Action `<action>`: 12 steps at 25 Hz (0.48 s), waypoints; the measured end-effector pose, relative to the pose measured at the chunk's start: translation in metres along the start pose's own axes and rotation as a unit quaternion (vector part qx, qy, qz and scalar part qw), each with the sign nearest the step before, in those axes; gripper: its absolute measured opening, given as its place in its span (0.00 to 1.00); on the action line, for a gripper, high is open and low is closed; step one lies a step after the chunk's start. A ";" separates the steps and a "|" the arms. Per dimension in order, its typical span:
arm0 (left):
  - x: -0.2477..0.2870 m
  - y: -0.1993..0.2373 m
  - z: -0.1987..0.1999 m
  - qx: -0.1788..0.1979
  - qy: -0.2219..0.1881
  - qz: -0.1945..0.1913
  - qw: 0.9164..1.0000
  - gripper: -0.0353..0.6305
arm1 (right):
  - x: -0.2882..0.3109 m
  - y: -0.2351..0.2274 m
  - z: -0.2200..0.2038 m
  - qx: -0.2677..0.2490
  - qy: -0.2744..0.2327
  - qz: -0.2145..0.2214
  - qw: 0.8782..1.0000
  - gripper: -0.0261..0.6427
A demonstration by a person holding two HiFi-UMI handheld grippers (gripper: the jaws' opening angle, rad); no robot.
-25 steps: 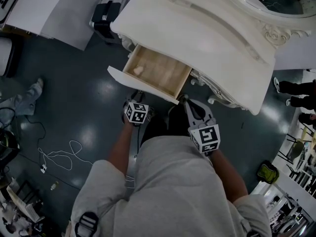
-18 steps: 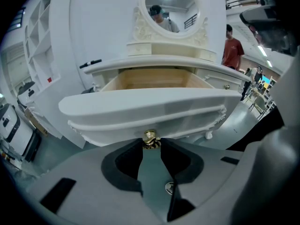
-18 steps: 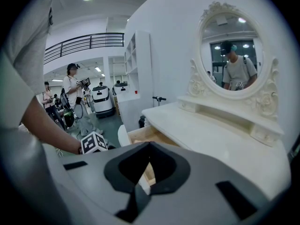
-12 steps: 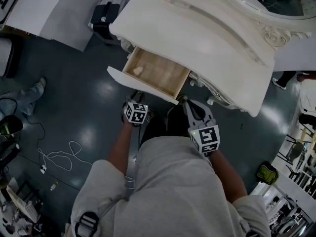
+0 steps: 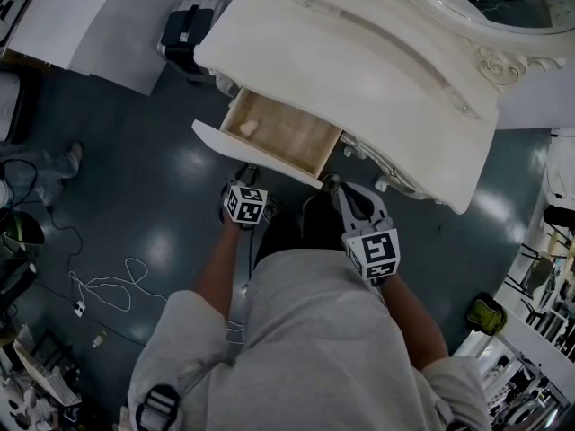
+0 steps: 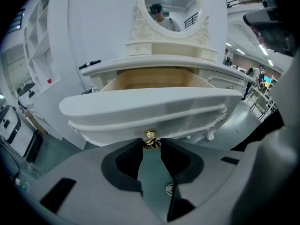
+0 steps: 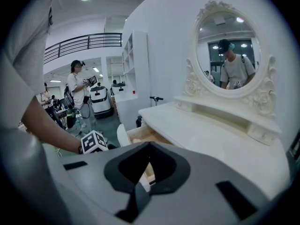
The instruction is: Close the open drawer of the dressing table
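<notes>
The left gripper (image 5: 251,176) sits in front of the dressing table (image 5: 359,70), below its left half in the head view. Its jaws are slightly apart and appear closed onto the small brass knob (image 6: 150,137) at the middle of the drawer front. The knob fills the gap at their tips, though how firmly the pads bear on it cannot be judged.

The drawer (image 5: 296,142) stands pulled well out from under the dressing table's top, with its white curved front panel towards the person and its bare wooden floor showing. It looks like a rigid wooden box with a painted face. Being nearly empty, it is probably light, and it should run straight back once it is pushed. The knob is the sensible place to hold or press, because it sits on the centre line. A push at one end of the wide front could skew the drawer and jam it. The knob is small, rounded metal and likely slippery, so a steady push square to the dressing table suits it better than a hard squeeze.

Inside there is only one small pale lump (image 5: 248,127), lying at the drawer's left end close to the dressing table's edge. What it is cannot be made out. It lies low, so it seems unlikely to catch as the drawer goes in.

The right gripper (image 5: 334,185) waits by the drawer's right end, just in front of the dressing table. Its jaw tips are together and it holds nothing.
</notes>
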State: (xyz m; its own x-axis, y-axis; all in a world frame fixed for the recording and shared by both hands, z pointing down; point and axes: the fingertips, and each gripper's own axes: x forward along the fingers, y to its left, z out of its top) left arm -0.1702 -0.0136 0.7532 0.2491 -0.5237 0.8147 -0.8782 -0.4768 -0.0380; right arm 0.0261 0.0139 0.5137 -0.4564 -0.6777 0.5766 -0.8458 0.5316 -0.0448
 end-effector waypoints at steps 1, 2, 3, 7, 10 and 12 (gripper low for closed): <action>0.001 0.000 0.001 0.000 0.000 0.000 1.000 0.24 | 0.000 -0.001 0.000 0.001 0.000 -0.001 1.000 0.06; 0.001 0.000 0.002 0.000 0.000 0.000 1.000 0.24 | -0.001 -0.003 -0.001 0.001 0.000 -0.002 1.000 0.06; 0.002 0.000 0.004 0.001 -0.001 0.000 1.000 0.24 | -0.001 -0.004 -0.001 0.002 0.000 -0.002 1.000 0.06; 0.004 0.000 0.007 0.007 0.000 -0.001 1.000 0.24 | -0.004 -0.011 -0.001 0.006 0.000 -0.007 1.000 0.06; 0.006 0.000 0.010 0.007 0.001 -0.001 1.000 0.24 | -0.005 -0.016 -0.002 0.008 0.000 -0.010 1.000 0.06; 0.008 0.000 0.011 0.006 0.002 0.001 1.000 0.24 | -0.004 -0.019 -0.002 0.008 -0.002 -0.009 1.000 0.06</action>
State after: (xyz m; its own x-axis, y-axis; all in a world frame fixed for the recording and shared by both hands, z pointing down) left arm -0.1635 -0.0250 0.7532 0.2459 -0.5222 0.8166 -0.8741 -0.4836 -0.0462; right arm 0.0444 0.0076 0.5141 -0.4411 -0.6891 0.5749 -0.8584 0.5108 -0.0463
